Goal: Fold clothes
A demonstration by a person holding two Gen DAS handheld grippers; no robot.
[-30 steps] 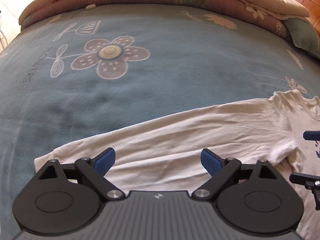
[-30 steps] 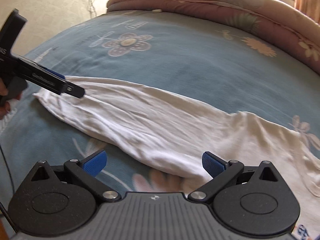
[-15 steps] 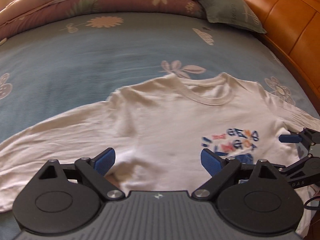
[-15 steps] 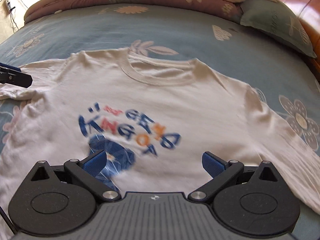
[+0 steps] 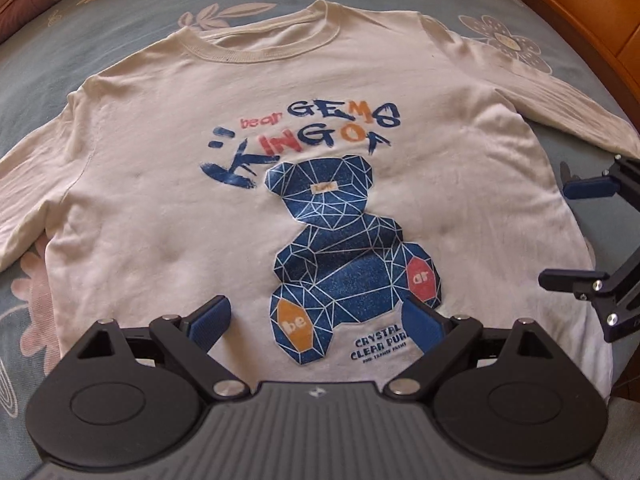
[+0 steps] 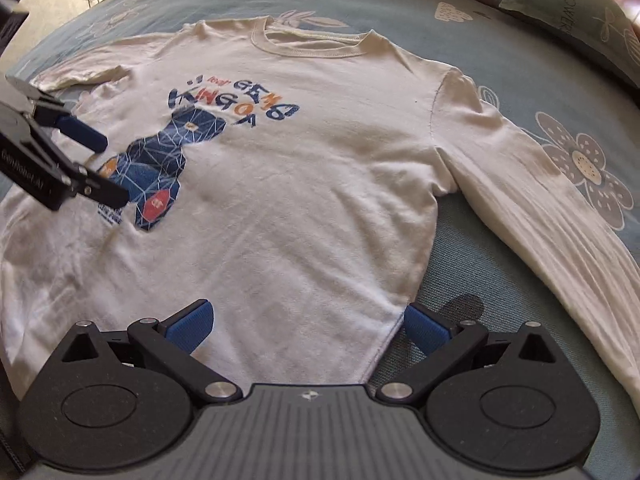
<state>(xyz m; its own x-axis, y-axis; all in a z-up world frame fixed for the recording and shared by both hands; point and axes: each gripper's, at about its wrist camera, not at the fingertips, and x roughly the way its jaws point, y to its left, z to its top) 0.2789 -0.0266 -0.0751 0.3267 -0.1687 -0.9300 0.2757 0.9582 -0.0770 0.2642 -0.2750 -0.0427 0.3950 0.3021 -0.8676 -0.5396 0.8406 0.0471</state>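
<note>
1. My left gripper (image 5: 316,320) hangs over the lower front of the shirt (image 5: 168,200), jaws spread wide, gripping nothing.
2. My right gripper (image 6: 306,326) is spread wide too, hovering at the shirt's hem corner.
3. The white long-sleeved shirt lies flat, print up, sleeves out, on the blue flowered bedspread (image 6: 500,48).

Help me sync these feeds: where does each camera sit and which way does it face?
Left wrist: on the left gripper, looking steeply down at the shirt print; own open jaws, right gripper at the edge.
Right wrist: on the right gripper, over the shirt's hem corner; own open jaws, left gripper alongside.
Shared: shirt, bed.
</note>
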